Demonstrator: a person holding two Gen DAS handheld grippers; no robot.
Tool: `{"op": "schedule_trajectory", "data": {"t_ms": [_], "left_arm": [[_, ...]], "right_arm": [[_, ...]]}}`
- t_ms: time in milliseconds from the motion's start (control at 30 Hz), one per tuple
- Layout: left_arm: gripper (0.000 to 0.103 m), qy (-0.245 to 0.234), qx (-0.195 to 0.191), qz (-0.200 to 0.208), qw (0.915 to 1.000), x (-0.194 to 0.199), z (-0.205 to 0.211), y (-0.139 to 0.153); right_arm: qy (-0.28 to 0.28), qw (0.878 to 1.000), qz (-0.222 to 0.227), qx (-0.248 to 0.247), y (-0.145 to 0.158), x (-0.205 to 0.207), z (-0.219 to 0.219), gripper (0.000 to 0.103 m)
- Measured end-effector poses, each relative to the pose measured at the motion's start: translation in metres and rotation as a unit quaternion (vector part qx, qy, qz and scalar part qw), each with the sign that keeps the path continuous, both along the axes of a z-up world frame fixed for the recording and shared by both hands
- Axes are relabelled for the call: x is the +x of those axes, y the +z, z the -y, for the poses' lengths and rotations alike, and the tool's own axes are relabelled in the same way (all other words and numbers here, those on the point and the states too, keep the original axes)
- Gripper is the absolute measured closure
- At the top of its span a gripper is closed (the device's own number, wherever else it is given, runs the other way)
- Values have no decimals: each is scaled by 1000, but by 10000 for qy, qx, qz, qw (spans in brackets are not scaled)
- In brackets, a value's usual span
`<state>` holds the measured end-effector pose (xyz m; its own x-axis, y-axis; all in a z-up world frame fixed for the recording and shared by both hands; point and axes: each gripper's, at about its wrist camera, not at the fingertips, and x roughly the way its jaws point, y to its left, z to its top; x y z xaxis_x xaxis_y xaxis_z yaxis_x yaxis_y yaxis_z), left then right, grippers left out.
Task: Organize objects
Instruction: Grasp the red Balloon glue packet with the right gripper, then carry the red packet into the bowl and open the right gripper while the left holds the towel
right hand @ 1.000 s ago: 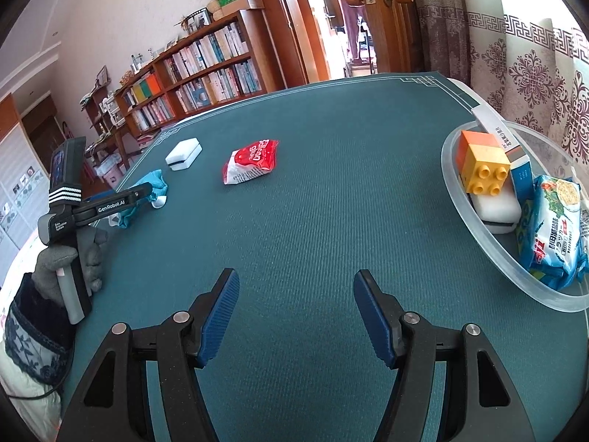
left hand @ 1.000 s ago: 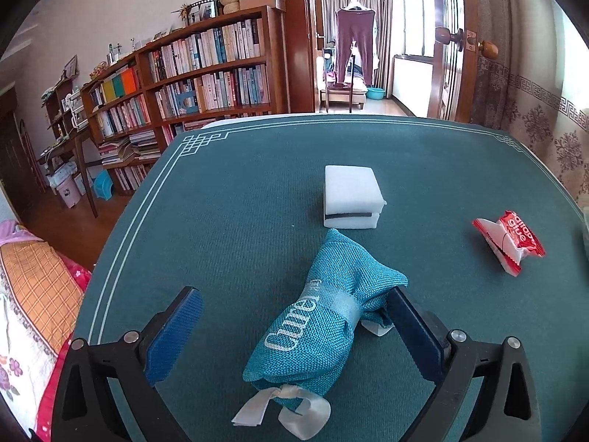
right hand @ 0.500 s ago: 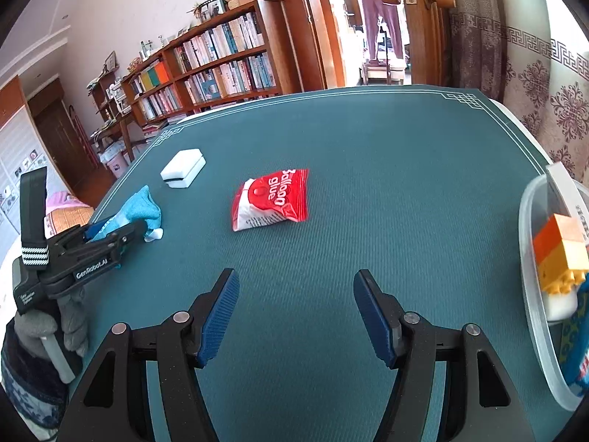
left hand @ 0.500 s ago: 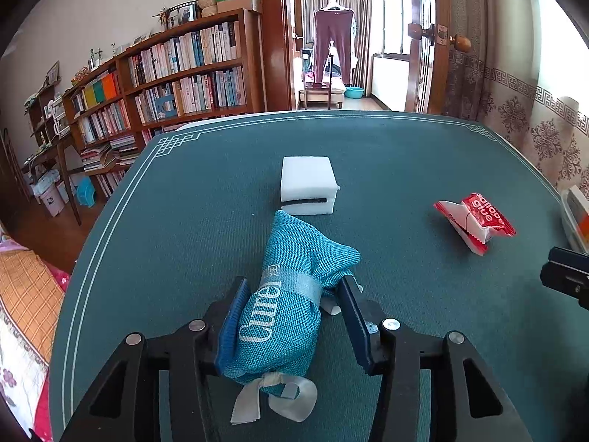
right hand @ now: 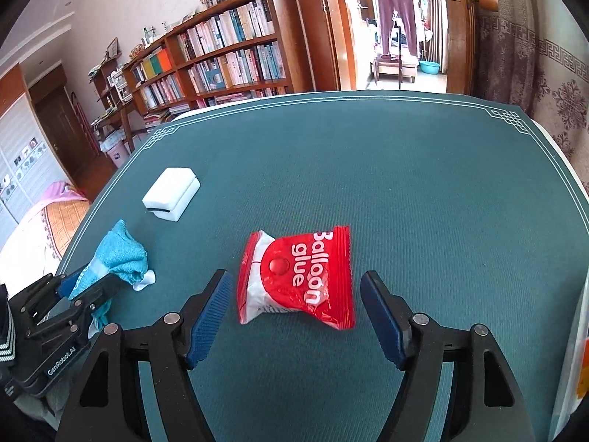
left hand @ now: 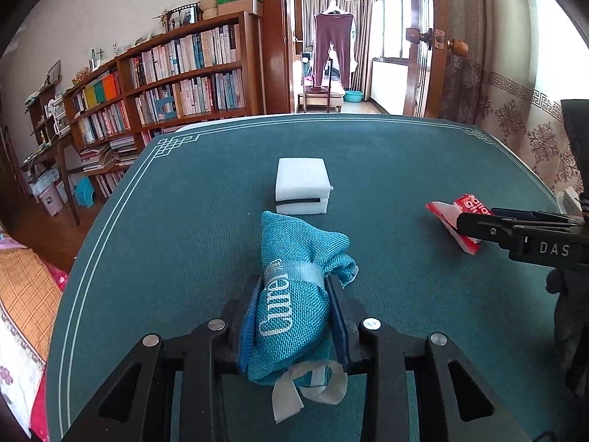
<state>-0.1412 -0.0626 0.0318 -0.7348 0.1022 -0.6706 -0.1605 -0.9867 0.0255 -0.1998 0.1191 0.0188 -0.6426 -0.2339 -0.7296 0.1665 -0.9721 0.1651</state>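
A teal woven pouch [left hand: 294, 243] with a white ribbon lies on the green table [left hand: 191, 228]. My left gripper [left hand: 292, 280] is shut on its middle, and both blue pads press its sides. In the right wrist view the same pouch [right hand: 119, 248] shows at the left, in the left gripper [right hand: 106, 281]. A red "Balloon glue" packet [right hand: 294, 254] lies flat between the fingers of my right gripper [right hand: 295, 275]. Those jaws are opening, and neither pad touches the packet. A white sponge block [left hand: 302, 186] sits just beyond the pouch.
The rim of a clear plastic tub [right hand: 574, 331] shows at the right edge of the right wrist view. Bare green cloth [right hand: 405, 184] stretches beyond the packet to the far table edge. Bookshelves and a doorway stand behind the table.
The left jaws have closed from wide open onto the teal pouch. The right gripper has moved left, away from the tub, until the red packet lies between its fingers, which now stand wider.
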Motion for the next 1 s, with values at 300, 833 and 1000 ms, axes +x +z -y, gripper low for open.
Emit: {"op": "schedule_trajectory", "data": {"t_ms": [300,833,1000], "left_arm": [[60,2,36,117,9999,-2,0,-3],[67,2,113,197,9997,-2,3,-4],[68,2,50,75,10000,2,0,-2]], "right_arm": [[-44,9994,-49,332,-9,-10,10,41],[-48,9999,-96,95,-3,36,0,52],[-94,9998,-175,-43,7,57,-8,52]]}}
